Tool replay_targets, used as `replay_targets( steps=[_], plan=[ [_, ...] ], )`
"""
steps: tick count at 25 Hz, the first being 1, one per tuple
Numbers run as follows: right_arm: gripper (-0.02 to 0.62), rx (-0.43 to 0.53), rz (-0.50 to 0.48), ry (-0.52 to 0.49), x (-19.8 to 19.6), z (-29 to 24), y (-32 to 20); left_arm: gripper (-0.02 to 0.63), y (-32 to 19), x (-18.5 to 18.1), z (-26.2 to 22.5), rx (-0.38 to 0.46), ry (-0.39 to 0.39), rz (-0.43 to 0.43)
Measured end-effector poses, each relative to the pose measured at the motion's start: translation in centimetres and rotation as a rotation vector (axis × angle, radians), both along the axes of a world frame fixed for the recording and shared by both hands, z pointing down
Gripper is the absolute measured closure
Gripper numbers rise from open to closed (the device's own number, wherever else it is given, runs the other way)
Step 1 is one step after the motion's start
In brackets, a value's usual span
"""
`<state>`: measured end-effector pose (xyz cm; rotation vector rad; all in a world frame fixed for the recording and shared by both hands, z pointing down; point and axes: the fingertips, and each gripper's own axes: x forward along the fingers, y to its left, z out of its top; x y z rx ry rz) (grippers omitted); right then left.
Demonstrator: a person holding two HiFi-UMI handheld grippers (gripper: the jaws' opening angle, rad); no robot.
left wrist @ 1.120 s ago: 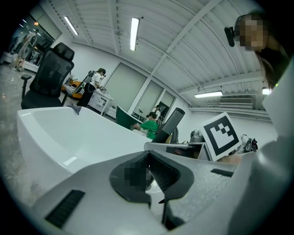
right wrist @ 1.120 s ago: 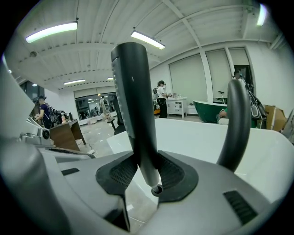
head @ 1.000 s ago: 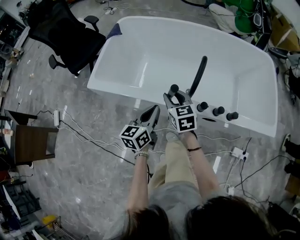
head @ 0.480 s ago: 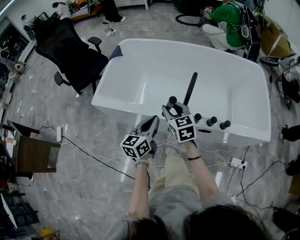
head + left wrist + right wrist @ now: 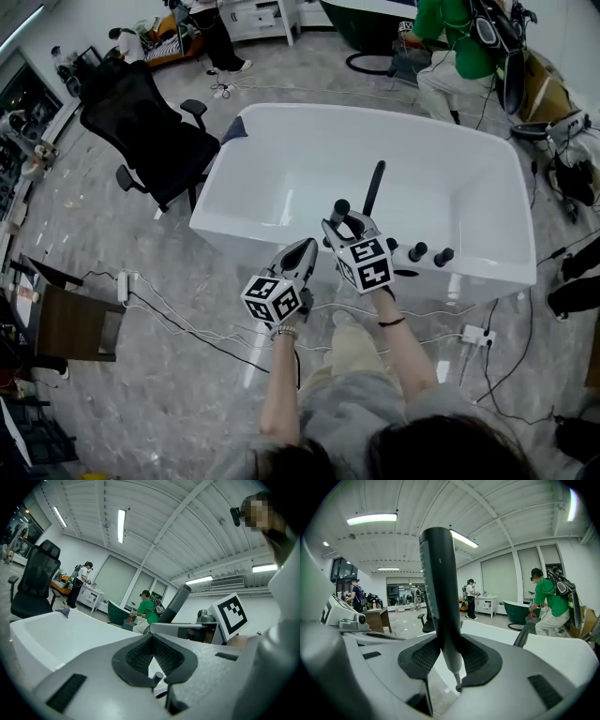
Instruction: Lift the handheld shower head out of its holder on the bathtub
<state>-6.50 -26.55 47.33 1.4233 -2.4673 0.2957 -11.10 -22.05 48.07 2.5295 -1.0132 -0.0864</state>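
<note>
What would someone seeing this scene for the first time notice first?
A large white bathtub fills the middle of the grey floor. At its near rim, the right gripper is clamped on a dark handheld shower head that stands upright, while the left gripper beside it is shut and empty. A black office chair stands left of the bathtub.

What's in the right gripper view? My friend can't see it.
The right gripper clamps a dark shower head, held upright between its jaws. Behind it are a white bathtub and a person in green.
</note>
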Motion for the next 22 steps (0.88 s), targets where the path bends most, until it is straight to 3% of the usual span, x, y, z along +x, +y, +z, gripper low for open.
replay_targets(
  steps=[10,22],
  plan=[
    [0.462,0.076,-0.016,0.011,0.1,-4.6,1.4,0.601,0.8,0.1,-4.7,0.091,0.001,0.021],
    [0.462,0.125,-0.001,-0.021,1.9,-8.4,3.6,0.601,2.8,1.2,-9.7,0.222,-0.068,0.072]
  ],
)
